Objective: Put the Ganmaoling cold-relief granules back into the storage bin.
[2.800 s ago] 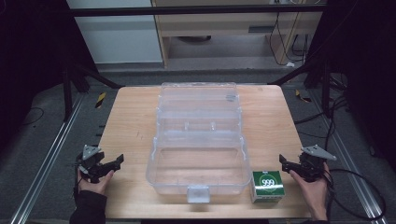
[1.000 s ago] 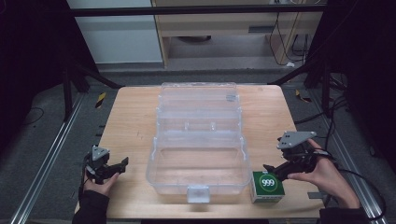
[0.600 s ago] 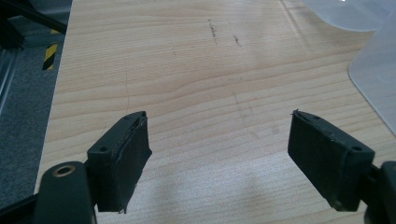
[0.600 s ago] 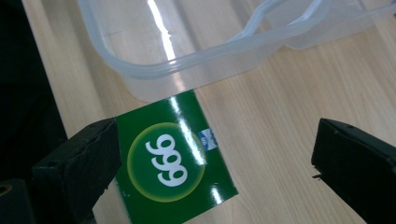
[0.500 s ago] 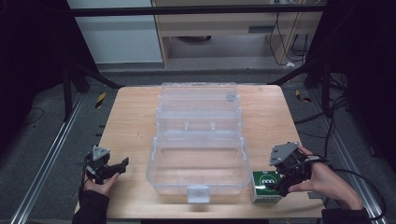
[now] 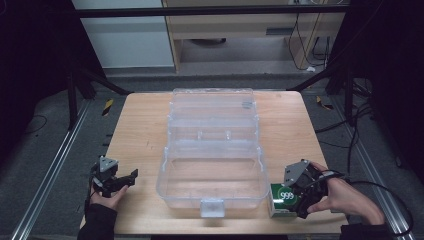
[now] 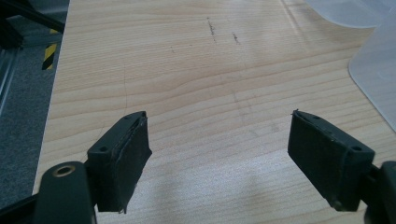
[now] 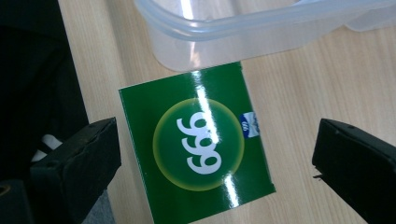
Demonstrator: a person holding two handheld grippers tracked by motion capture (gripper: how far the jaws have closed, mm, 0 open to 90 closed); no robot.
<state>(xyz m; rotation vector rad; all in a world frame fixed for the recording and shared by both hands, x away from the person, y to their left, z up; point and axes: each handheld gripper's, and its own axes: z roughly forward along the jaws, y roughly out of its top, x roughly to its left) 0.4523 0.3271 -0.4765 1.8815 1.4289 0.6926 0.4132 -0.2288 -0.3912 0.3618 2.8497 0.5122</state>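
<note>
From the high view I see my right hand-held gripper (image 6: 292, 196) at about five o'clock on the pale wooden desk (image 6: 140, 130), poised over the small green cardboard box with a white "999" in a yellow circle (image 6: 283, 199). In the right gripper view that green box (image 8: 198, 144) lies flat on the desk between the two black jaws, and wood shows on either side of it, so neither pad presses on it. The jaws have just been opening and stand spread wide, with the box between them but not gripped. The box sits just beside the near right corner of the clear plastic storage case with its lid folded back (image 6: 212, 150); its rounded rim (image 8: 261, 25) lies right at the box's far edge.

My left hand-held gripper (image 6: 122, 181) rests at about seven o'clock, well apart from the case. In the left gripper view its jaws stand wide apart over bare wood (image 7: 210, 93), with nothing between them, and a corner of the clear case (image 7: 376, 70) shows at two o'clock.
</note>
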